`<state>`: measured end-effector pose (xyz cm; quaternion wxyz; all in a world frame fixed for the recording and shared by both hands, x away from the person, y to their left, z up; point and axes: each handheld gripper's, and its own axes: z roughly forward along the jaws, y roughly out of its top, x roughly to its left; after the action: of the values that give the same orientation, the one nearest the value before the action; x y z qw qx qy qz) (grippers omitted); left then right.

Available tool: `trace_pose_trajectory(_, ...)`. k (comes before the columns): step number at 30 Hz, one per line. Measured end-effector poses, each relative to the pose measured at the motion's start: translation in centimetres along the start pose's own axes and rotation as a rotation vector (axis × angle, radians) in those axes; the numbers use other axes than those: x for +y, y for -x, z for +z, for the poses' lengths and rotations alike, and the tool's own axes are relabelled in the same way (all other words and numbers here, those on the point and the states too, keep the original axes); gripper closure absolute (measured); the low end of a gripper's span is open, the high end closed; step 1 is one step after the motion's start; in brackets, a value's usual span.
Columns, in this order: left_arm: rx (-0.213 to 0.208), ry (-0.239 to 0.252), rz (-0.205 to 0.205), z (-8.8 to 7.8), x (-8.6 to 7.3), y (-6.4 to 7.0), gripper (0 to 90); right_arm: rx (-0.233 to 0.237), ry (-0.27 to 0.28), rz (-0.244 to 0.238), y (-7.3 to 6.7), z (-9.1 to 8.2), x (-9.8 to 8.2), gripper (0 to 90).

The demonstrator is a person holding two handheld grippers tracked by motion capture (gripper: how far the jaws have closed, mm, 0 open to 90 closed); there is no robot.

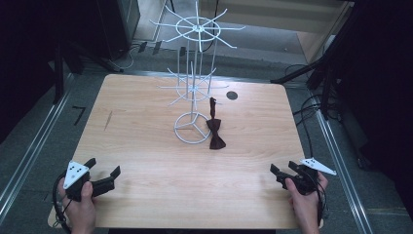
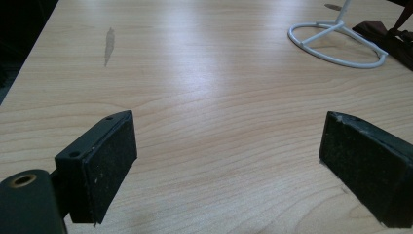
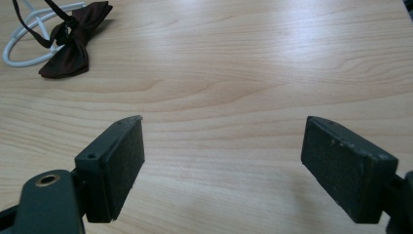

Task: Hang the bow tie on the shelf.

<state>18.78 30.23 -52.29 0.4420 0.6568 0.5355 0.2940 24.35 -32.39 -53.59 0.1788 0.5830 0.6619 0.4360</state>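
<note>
Dark racks and cabling surround a light wooden table (image 1: 146, 161), which carries a white wire display stand (image 1: 194, 83) near its far middle. All positions below are referenced to that stand.

Work item: a dark red bow tie (image 1: 215, 132) lies flat on the table, touching or just beside the right edge of the stand's ring base (image 1: 191, 127), with its strap running toward the far side. In the right gripper view the bow tie (image 3: 73, 41) sits at upper left, its strap looped over the base wire.

Gripper state:
- Right gripper (image 1: 285, 171): well apart from the stand, at the near right of the table. Jaws stand wide apart with bare wood between them; nothing is held or touched.
- Left gripper (image 1: 104, 174): well apart from the stand, at the near left. Jaws likewise spread wide over bare table, holding nothing.

Procedure, judged from this layout: the step in hand is the approach to the bow tie.
1. Keep the jaws fully spread during the approach.
2. Close on the central knot, not a wing; the fabric is likely soft and will fold.
3. Avoid pinching the base wire with the strap.
4. Lift clear before moving toward an upper hook (image 1: 229, 45).
</note>
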Motion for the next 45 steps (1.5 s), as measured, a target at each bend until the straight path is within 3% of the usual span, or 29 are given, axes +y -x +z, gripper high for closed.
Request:
trace_pose_trajectory(26,0.001,0.004,0.001,0.0,0.0,0.1,7.3,-0.052,0.018,0.023,3.9,-2.9,-2.0,15.4)
trace_pose_trajectory(45,0.006,0.002,0.003,0.0,0.0,0.1,7.5,-0.091,0.025,0.09,6.4,-5.4,-3.9,14.8)
